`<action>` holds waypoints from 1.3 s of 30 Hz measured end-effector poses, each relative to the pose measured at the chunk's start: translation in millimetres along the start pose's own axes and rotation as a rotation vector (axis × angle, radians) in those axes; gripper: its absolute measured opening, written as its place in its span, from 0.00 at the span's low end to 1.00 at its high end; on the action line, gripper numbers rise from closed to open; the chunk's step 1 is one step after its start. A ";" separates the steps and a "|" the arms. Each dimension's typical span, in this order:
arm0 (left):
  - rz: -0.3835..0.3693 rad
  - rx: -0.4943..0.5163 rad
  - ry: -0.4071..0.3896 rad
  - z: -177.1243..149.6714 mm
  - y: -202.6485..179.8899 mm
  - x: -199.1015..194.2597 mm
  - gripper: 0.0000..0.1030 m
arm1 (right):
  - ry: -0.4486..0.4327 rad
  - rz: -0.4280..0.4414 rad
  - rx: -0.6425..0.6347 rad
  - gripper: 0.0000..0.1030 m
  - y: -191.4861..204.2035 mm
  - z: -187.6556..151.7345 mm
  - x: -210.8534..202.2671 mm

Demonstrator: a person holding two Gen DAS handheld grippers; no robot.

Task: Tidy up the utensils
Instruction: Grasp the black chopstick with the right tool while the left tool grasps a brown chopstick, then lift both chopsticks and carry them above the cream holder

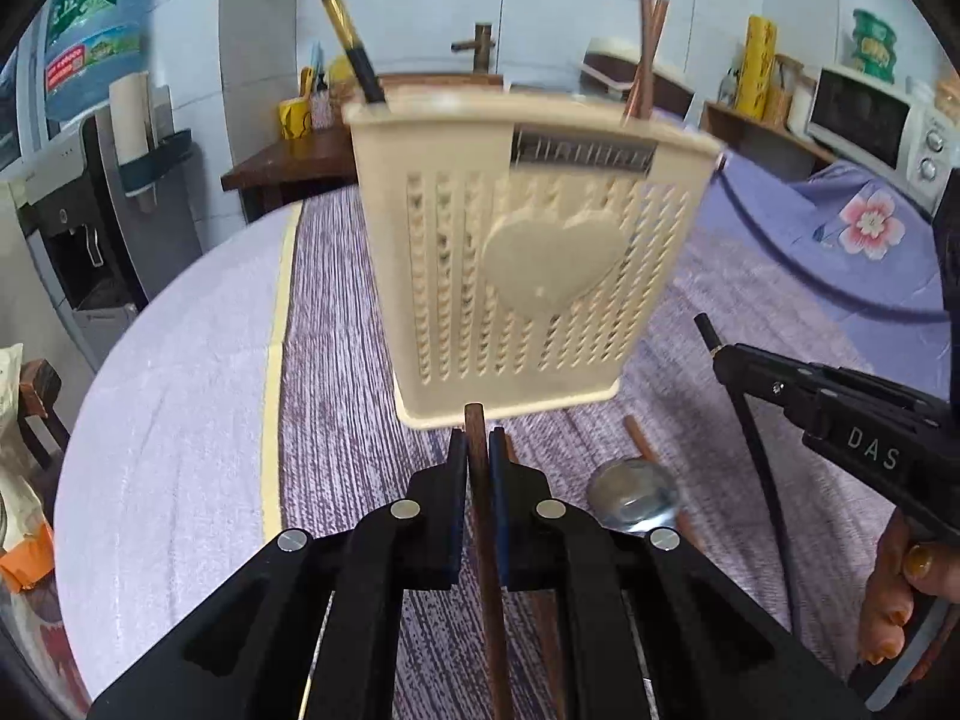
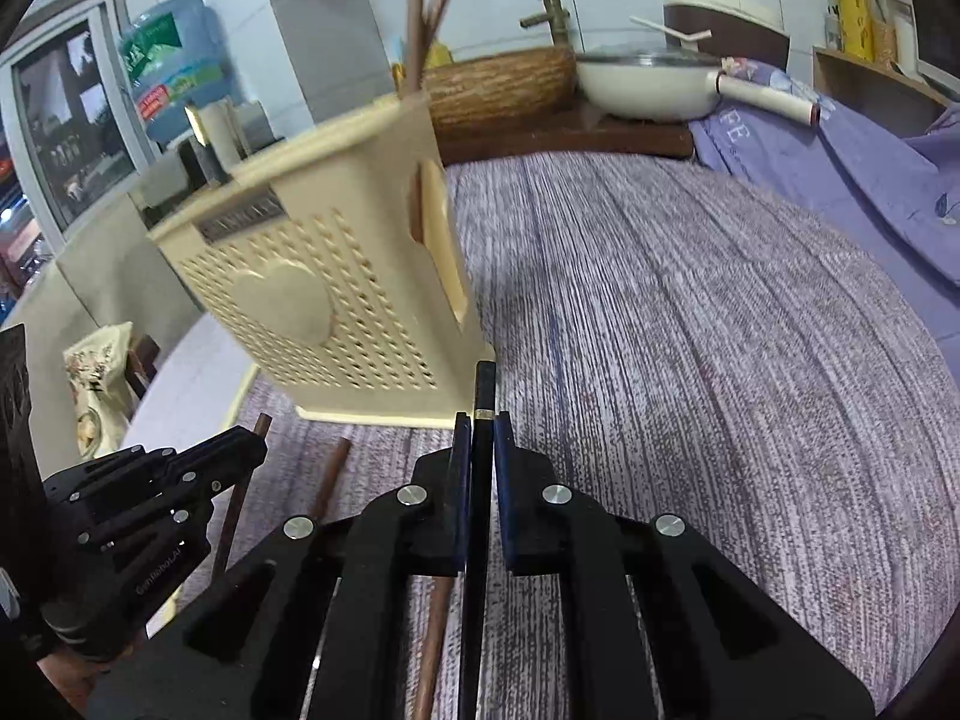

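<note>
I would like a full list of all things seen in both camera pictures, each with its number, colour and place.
utensil holder: one, cream, perforated with a heart, standing on the table
chopsticks in holder: two or more, brown, right side of the holder
black utensil in holder: one, black and gold handle, left side of the holder
loose chopsticks: at least two, brown, lying before the holder
spoon: one, shiny metal, on the cloth
tablecloth: one, purple
pan: one, white, behind
microwave: one, white, far right
water bottle: one, blue, far left
left gripper: shut on a brown chopstick
right gripper: shut on a black chopstick
</note>
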State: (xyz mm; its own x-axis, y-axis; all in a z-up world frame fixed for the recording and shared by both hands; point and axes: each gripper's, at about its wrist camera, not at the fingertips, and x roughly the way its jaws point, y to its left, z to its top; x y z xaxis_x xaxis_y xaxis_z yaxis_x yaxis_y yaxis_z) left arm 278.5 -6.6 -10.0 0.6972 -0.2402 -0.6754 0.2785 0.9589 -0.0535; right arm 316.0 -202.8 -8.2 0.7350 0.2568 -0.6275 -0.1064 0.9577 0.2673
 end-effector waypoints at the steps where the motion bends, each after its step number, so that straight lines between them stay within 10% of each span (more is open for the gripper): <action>1: -0.011 -0.003 -0.023 2.5 0.1 -10.2 0.07 | -0.017 0.009 -0.005 0.08 2.3 0.7 -8.2; 18: -0.084 0.015 -0.264 26.8 -9.6 -127.5 0.07 | -0.278 0.102 -0.160 0.08 32.0 17.7 -146.3; 39: -0.133 0.046 -0.307 71.6 -7.8 -144.2 0.07 | -0.301 0.161 -0.205 0.08 51.3 66.5 -161.4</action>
State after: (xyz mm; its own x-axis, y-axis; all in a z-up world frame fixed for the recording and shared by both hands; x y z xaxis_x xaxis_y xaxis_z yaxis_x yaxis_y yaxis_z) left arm 223.1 9.7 140.5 0.8172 -0.4037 -0.4113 0.4052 0.9100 -0.0882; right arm 236.6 -203.7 155.5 0.8581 0.3858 -0.3388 -0.3458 0.9220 0.1742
